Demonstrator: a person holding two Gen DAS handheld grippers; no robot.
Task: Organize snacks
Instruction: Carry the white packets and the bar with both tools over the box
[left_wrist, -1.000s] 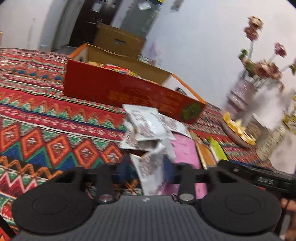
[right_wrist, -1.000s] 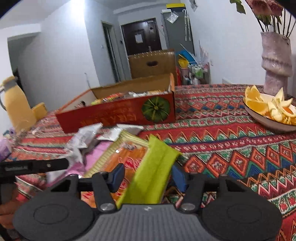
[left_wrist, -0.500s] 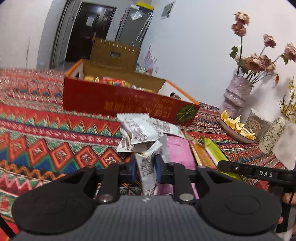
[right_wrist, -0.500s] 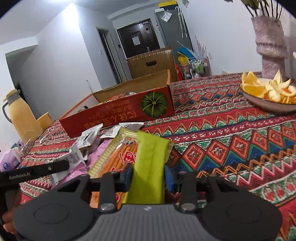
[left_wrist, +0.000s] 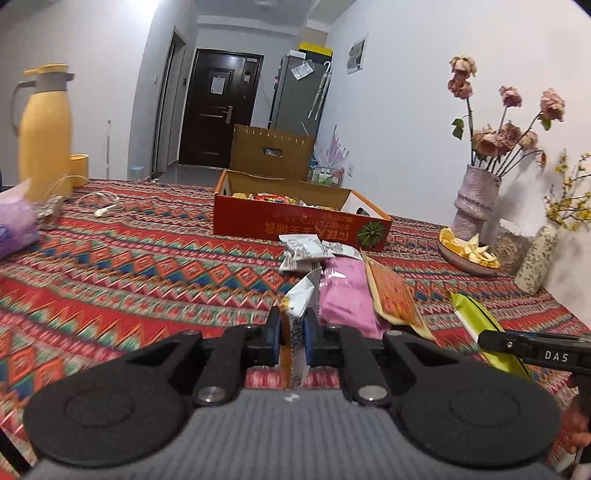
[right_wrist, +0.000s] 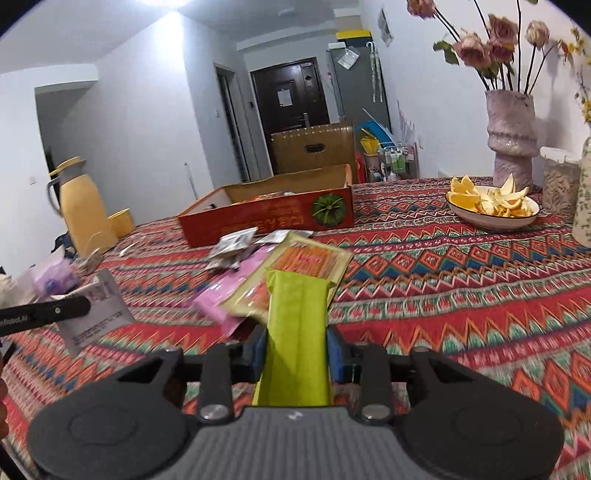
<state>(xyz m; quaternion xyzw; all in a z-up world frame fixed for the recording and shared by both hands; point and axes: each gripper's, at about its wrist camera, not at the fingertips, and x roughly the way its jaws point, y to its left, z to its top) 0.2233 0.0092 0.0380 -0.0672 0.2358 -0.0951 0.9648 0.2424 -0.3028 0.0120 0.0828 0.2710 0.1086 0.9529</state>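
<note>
My left gripper (left_wrist: 292, 338) is shut on a small white snack packet (left_wrist: 298, 321), lifted off the cloth. In the right wrist view that same white packet (right_wrist: 96, 312) hangs at the left. My right gripper (right_wrist: 297, 349) is shut on a green snack packet (right_wrist: 297, 325), raised above the pile. On the patterned tablecloth lie a pink packet (left_wrist: 345, 295), an orange packet (left_wrist: 393, 291) and several small white packets (left_wrist: 310, 249). Behind them stands the red cardboard box (left_wrist: 295, 221), open at the top with snacks inside.
A bowl of orange peel (right_wrist: 493, 206), a pink vase with dried flowers (right_wrist: 511, 140) and a jar (right_wrist: 559, 181) stand at the right. A yellow thermos jug (left_wrist: 44, 133) and a purple tissue pack (left_wrist: 14, 225) are at the left. A brown box (left_wrist: 271, 151) sits behind the table.
Both grippers closed on their packets and pulled back and up from the pile. The white packet and the green packet left the cloth; the red box now looks farther away.
</note>
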